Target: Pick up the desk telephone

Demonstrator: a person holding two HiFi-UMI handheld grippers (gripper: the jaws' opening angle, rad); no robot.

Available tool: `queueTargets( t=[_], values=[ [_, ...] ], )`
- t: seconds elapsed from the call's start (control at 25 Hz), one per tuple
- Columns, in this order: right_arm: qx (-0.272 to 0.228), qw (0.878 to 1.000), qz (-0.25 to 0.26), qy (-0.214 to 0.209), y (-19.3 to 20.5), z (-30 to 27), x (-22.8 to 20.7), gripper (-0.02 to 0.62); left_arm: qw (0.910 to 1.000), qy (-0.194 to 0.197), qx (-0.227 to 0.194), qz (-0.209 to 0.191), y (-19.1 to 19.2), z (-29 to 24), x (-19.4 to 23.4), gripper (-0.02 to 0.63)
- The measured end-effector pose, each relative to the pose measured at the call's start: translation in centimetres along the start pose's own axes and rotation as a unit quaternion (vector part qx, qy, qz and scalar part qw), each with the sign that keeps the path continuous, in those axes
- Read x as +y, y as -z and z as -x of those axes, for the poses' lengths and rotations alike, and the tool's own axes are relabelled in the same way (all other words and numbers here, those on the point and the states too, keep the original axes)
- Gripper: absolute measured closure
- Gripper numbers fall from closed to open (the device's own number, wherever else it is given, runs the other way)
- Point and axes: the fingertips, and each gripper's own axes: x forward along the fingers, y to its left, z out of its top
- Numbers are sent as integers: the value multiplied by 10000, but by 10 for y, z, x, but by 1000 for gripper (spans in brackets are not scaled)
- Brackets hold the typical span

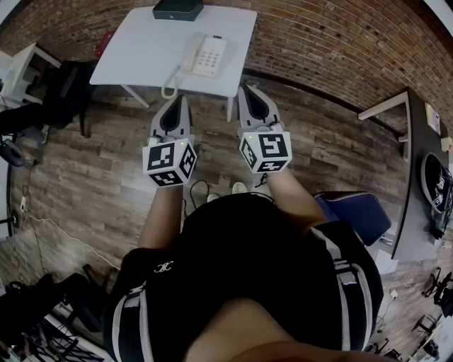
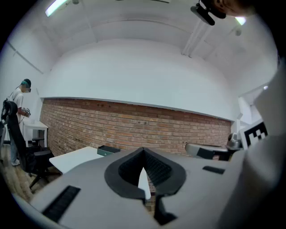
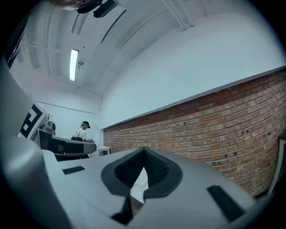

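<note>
A white desk telephone (image 1: 204,55) with its handset on the left side lies on a white table (image 1: 134,53), and its coiled cord (image 1: 170,86) hangs over the near edge. My left gripper (image 1: 180,99) and right gripper (image 1: 248,90) are held side by side, level, just short of that edge. Both are shut with nothing between the jaws. In the left gripper view, the shut left gripper (image 2: 144,151) points at the brick wall, with the table (image 2: 73,157) low at left. In the right gripper view, the right gripper (image 3: 144,150) is likewise shut and empty.
A black box (image 1: 178,9) sits at the table's far edge. A black office chair (image 1: 64,92) stands left, a blue chair (image 1: 357,212) and a dark desk (image 1: 417,162) right. A person (image 2: 20,100) stands far left by the brick wall (image 2: 156,125).
</note>
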Motion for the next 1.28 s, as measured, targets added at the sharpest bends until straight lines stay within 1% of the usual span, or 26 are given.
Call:
queueTargets(
  t=[0.16,0.4,0.48,0.6,0.68,0.8,1.0,1.28],
  values=[
    [5,10000,-14,20,-3,18,1,598,10000,-22,-2,-74,-2,14,-13,607],
    [2,10000,-88,-23,-5,27,8,597,9999,-81,-64,-102,-3,31,-18,607],
    [-70,9999,-135,-73,-7,31,11,597,9999,-90,-111,-1,-4,35,-17,607],
    [-121,9997,-153,-144,-10,34,17,597,9995,-63,-162,282,-6,41,-13,607],
    [-135,9996,-172,-158,-11,36,21,597,9993,-79,-163,313,-7,45,-10,607],
    [-138,9996,-169,-158,-12,37,26,597,9994,-78,-174,297,-8,50,-7,607],
    [-115,9997,-140,-167,-12,39,41,597,9997,-35,-193,117,-8,61,-2,606],
    [-175,9998,-132,-40,-5,52,66,597,9995,144,-213,156,-2,81,10,607]
  ],
)
